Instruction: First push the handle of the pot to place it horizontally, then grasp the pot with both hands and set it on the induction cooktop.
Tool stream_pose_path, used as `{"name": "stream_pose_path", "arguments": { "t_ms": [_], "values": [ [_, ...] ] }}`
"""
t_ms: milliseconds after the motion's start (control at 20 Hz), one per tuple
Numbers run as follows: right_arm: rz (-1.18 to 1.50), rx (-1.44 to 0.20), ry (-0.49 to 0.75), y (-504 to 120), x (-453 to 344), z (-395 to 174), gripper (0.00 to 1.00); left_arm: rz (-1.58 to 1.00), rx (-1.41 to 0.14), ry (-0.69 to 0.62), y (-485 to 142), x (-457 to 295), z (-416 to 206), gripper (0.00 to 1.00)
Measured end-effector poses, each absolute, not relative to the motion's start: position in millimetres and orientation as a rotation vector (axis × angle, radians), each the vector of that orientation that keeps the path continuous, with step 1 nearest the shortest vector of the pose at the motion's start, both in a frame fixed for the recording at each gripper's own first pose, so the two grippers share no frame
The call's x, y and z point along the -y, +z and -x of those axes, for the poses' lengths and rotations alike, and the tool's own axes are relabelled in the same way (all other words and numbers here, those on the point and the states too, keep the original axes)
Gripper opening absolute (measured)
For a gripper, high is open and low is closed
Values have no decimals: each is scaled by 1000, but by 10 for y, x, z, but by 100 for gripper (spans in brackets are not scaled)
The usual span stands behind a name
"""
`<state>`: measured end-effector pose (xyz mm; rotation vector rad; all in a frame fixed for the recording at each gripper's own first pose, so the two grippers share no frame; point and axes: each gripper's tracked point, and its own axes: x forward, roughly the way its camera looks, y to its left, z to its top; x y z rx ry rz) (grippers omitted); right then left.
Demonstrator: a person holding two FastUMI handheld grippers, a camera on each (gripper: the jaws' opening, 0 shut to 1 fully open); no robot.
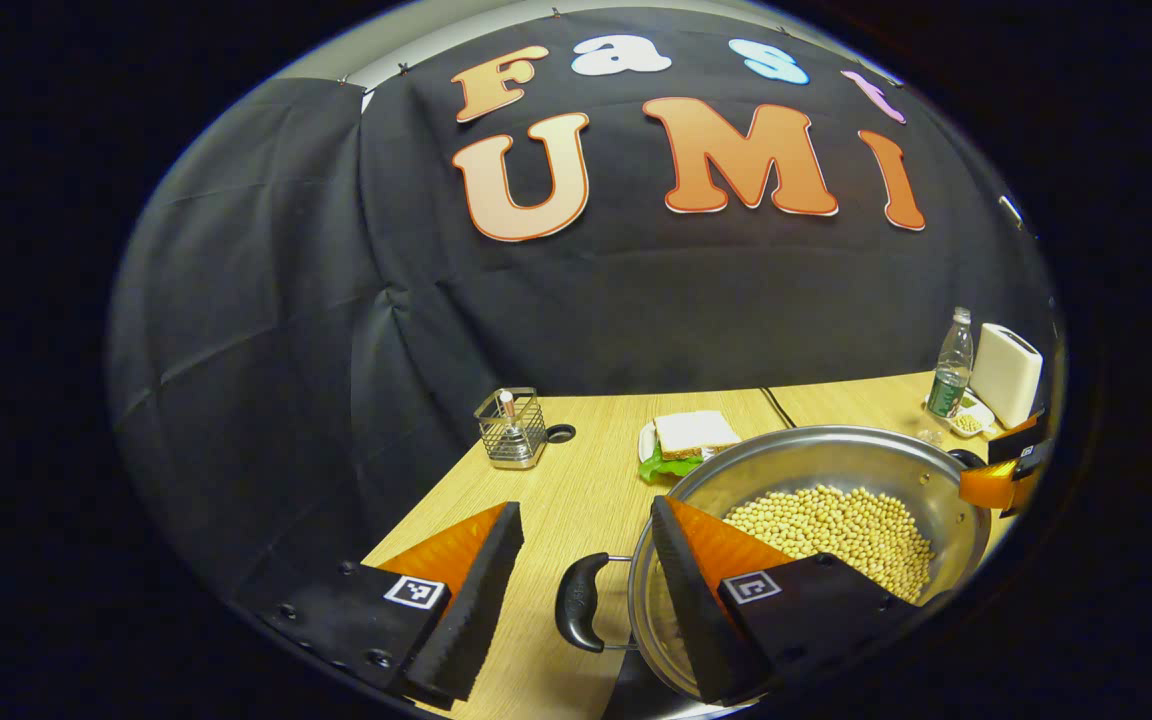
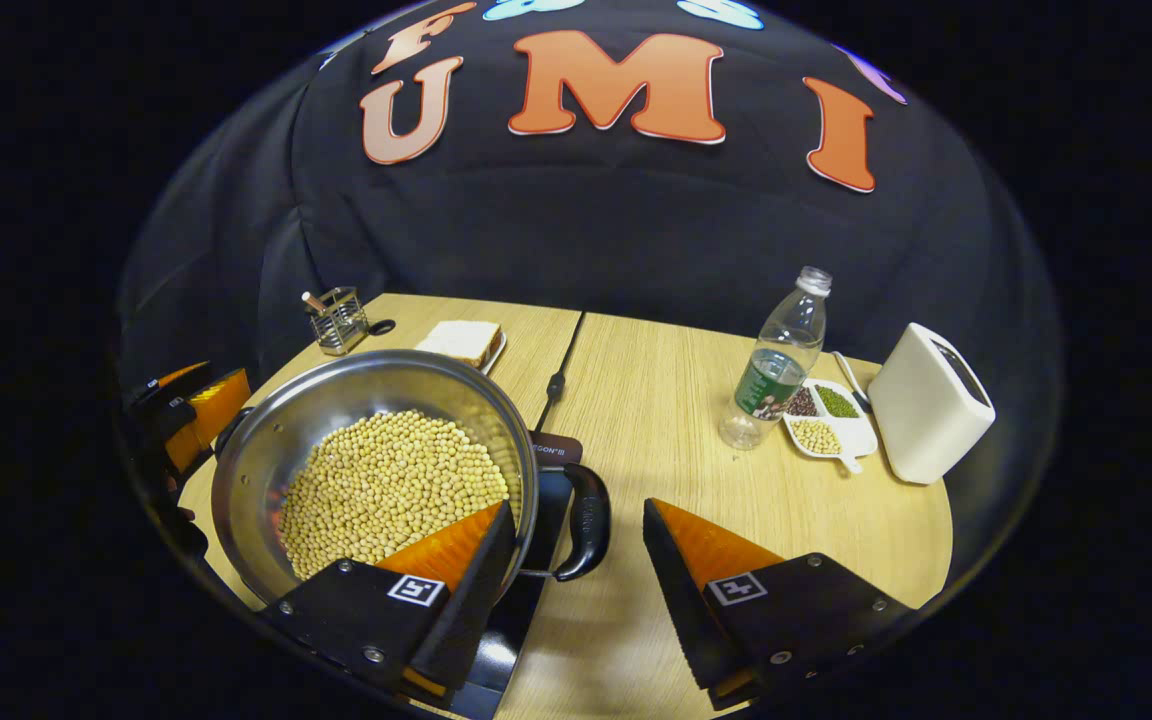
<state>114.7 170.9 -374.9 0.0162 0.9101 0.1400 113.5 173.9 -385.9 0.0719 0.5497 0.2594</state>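
Steel pot [image 2: 376,450] of beans over cooktop [image 2: 546,500]: both tools [image 1: 586,560] [image 2: 576,560] open, straddling side handles; lower level, release evenly.

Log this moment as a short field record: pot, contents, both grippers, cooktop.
pot: steel pot, one black side handle between each gripper's fingers
contents: soybeans
left gripper: open, straddles its handle, one finger over the rim
right gripper: open, straddles the other handle
cooktop: dark, under the pot's near edge
table: wood, also holds a bottle
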Motion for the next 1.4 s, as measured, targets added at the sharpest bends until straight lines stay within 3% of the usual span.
{"name": "stream_pose_path", "arguments": {
  "t_ms": [100,150,300,400,450,600,650,900,1000,1050,1150,1250,1300,1350,1400],
  "values": [
    [-3,-840,119,-3511,-1581,-1183,81,-75,-517,276,-3669,-1753,-1094,86],
    [-1,-809,117,-3377,-1527,-1178,81,-80,-495,282,-3551,-1751,-1093,91],
    [-1,-702,108,-2918,-1365,-1182,81,-68,-415,290,-3107,-1644,-1108,87],
    [1,-620,95,-2571,-1216,-1137,81,-62,-357,290,-2819,-1597,-1107,91],
    [2,-578,88,-2384,-1105,-1127,81,-57,-327,285,-2680,-1555,-1114,87],
    [-6,-464,53,-1788,-798,-1047,83,-50,-241,268,-2118,-1393,-988,97],
    [-8,-430,43,-1604,-700,-973,84,-45,-211,259,-1940,-1330,-965,93],
    [18,-270,-20,-688,-59,-574,85,2,-76,224,-1175,-1107,-804,98],
    [29,-233,-74,-479,146,-460,87,11,-19,219,-915,-1044,-746,95],
    [32,-208,-88,-361,241,-409,87,9,-5,209,-828,-968,-705,92],
    [38,-163,-106,-177,401,-286,89,2,4,208,-714,-984,-669,98],
    [32,-130,-127,5,555,-232,90,32,9,209,-563,-957,-605,98],
    [26,-115,-126,124,607,-214,90,52,11,205,-500,-943,-586,92],
    [18,-101,-124,212,645,-193,90,61,12,202,-422,-953,-552,99],
    [6,-79,-128,300,675,-198,92,48,20,206,-333,-983,-549,98]
  ]
}}
